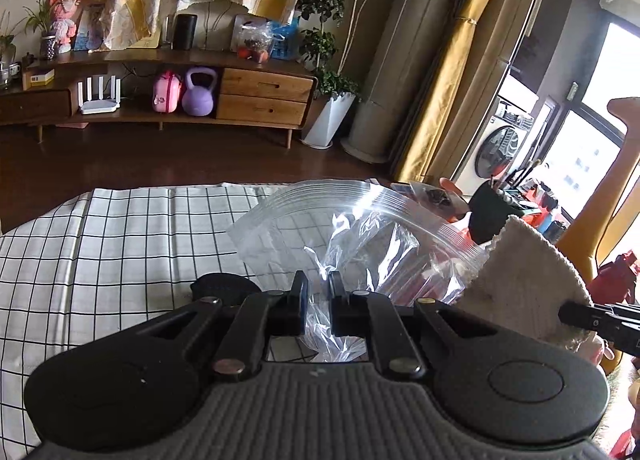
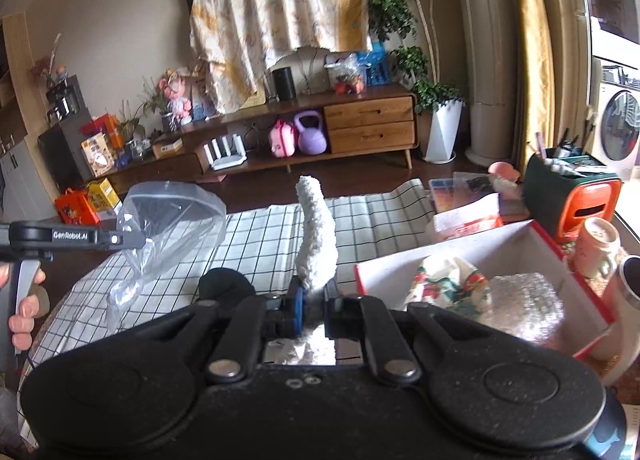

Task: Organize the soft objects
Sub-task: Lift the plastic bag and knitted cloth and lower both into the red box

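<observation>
My left tongs [image 1: 318,290] are clamped on the clear zip bag [image 1: 340,228], which hangs lifted above the desk. My right tongs [image 2: 316,300] are pinched tight on the white fuzzy sock [image 2: 316,232], which stands up from them, just beside the bag's mouth. To do this well, I judge I should keep the bag's opening facing the sock, bring the toe in first, and let go only once most of it is inside, since thin plastic folds shut easily. The desk wears a black-checked white cloth [image 1: 120,228]; a red-edged box [image 2: 552,236] with other soft things sits to my right. Beyond stand a wooden sideboard [image 1: 260,96], potted plants and yellow curtains.
</observation>
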### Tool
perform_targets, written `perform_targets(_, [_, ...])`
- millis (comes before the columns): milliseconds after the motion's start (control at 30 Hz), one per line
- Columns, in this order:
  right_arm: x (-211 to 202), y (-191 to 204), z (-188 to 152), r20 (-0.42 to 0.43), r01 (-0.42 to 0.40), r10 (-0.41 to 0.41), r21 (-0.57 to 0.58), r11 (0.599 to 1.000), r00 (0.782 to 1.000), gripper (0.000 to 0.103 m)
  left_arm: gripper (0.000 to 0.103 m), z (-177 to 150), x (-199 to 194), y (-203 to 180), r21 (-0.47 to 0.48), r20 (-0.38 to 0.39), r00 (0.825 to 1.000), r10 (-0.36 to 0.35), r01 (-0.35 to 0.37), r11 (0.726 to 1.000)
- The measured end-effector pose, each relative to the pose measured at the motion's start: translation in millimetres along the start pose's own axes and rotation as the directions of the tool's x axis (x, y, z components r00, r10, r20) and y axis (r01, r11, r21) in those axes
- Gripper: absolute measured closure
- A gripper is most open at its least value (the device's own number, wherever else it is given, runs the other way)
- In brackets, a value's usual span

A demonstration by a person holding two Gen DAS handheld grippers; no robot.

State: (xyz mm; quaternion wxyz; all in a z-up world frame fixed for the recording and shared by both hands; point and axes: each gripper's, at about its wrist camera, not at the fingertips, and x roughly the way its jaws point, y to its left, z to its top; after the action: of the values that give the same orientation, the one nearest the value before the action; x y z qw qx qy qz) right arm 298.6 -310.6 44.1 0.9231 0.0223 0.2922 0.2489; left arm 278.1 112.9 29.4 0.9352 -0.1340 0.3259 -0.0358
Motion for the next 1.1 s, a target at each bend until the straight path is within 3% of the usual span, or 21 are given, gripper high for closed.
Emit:
perform_targets(200, [-24.4,-31.5,0.0,0.015,0.042,-0.043,0.042,0.998,0.999,0.095,0.093,-3.5,-6.3,-45.2,0.033,-0.019,0.999,-0.046,0.047,0.998])
perform_targets(567, [-49.1,-85.0,-2.7,0.034,0.139,-0.144,0.119,0.983,0.989,0.095,0.093,-13.7,22.3,-146.7,0.104,-0.081,0.983,-0.162,0.170,0.980])
perform_targets(833, [-43.3,-130.2,-8.0,0.028,0.225,-0.233,0.172,0.959,0.972,0.095,0.093,-19.5,57.4,-207.5,0.148,-0.114,0.969,-0.219,0.235,0.961])
perform_targets(1100, [-20.8,-174.4,-9.2,0.012,0.283,-0.292,0.224,0.933,0.956,0.095,0.093,-8.7,101.7,-236.9,0.105,-0.101,0.966,-0.237,0.248,0.963])
